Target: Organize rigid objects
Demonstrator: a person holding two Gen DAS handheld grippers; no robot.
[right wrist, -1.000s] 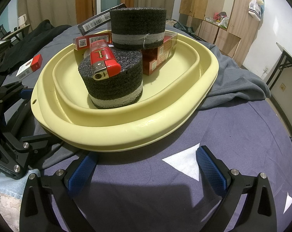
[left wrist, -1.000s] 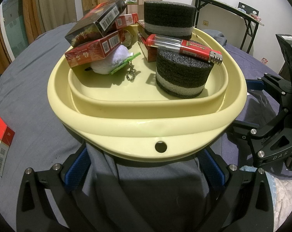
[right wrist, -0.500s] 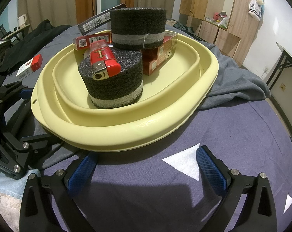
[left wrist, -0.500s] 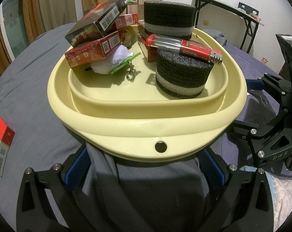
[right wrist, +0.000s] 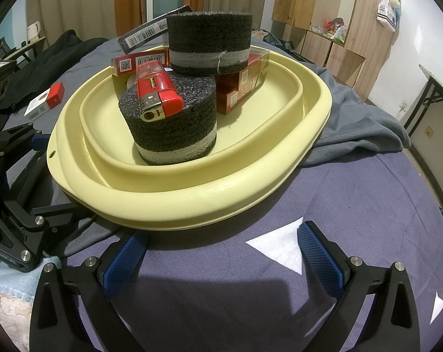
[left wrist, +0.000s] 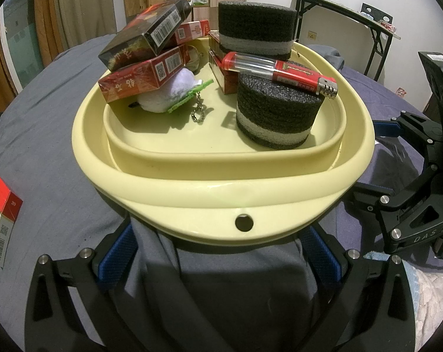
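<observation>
On the blue-grey cloth-covered surface before you sits the yellow tray (left wrist: 221,196), its near rim resting on a grey garment (left wrist: 230,278). Inside it, toward the near right, a black foam cylinder (left wrist: 275,117) stands upright with a red lighter (left wrist: 283,72) lying across its top. Behind that, a second foam cylinder (left wrist: 255,30) rests on a red carton (right wrist: 242,88). On the tray's left side, a red box (left wrist: 145,77) lies tilted over a white plush keychain (left wrist: 168,94), and a black box (left wrist: 145,39) leans on top of the red one; the keychain's small chain (left wrist: 198,113) trails onto the tray floor.

Your left hand-held gripper (left wrist: 221,252) stands open, its blue pads on either side of the garment just under the tray's rim, holding nothing. Your right hand-held gripper (right wrist: 221,255) is likewise spread wide and empty, its left pad tucked at the tray's edge, its right pad over bare cloth beside a white triangular scrap (right wrist: 280,248).

One red-and-white box (left wrist: 0,220) lies outside the tray, well apart on the cloth to your left. Wooden cabinets (right wrist: 324,14) and a folding table (left wrist: 338,14) stand in the background.
</observation>
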